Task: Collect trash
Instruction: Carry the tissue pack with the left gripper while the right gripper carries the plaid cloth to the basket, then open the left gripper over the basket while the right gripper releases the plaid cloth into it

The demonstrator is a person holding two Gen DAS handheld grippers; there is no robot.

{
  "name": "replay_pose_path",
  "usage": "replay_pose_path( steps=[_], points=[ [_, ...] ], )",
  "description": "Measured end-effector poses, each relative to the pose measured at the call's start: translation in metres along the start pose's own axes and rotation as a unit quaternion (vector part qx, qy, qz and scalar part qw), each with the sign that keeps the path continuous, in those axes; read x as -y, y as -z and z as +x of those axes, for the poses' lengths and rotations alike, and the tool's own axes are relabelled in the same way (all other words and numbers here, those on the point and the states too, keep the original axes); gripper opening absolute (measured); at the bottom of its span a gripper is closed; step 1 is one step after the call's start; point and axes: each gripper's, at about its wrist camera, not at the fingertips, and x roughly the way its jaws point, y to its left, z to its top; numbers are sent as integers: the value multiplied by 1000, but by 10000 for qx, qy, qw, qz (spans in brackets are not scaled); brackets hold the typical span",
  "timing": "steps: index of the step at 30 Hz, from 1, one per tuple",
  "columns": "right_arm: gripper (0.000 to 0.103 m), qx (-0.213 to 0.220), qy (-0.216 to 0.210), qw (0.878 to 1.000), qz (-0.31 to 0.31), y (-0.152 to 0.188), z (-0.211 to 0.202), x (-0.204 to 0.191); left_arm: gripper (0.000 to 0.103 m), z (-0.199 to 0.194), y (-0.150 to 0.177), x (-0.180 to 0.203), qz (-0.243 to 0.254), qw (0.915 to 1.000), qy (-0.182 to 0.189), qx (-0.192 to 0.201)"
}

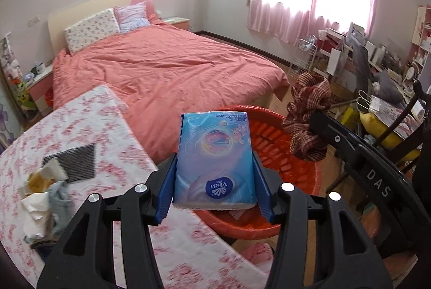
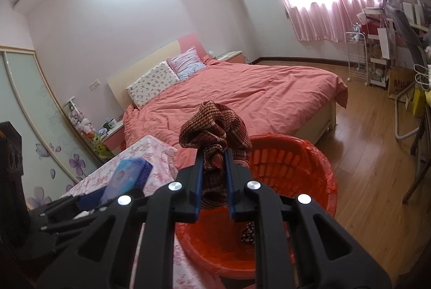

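The red bin (image 2: 317,176) sits just ahead and below you, beside the table (image 1: 89,122). Your right tongs (image 2: 214,154), clamped on the scarf (image 2: 215,127), hang nearer its mouth; your left tongs (image 1: 215,167) grip the tissue pack (image 1: 215,151) upright over its near rim.
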Motion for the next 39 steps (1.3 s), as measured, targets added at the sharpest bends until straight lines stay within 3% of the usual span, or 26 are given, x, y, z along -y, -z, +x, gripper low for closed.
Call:
replay_pose_path(
  steps=[7,9,12,19,24,32,39],
  points=[
    [18,-118,58,9996,249,-6,19,28,53,28,1,22,148,9996,29,-249],
    [29,-168,81,9993,313,-7,24,31,57,34,2,23,152,9994,-14,-310],
    [34,-259,120,9989,375,-6,33,37,68,40,4,21,139,9990,-102,-408],
    [48,-334,307,9987,209,7,35,30,70,31,17,5,100,9973,-553,-477],
    [54,-363,399,9985,-62,17,31,17,72,9,33,-21,-15,9951,-910,-389],
    [55,-569,257,9972,-422,36,31,-19,72,-25,50,-74,-446,9897,-1336,-271],
    [55,-745,37,9948,-700,50,35,-57,72,-52,63,-134,-968,9779,-1843,-184]
  ],
)
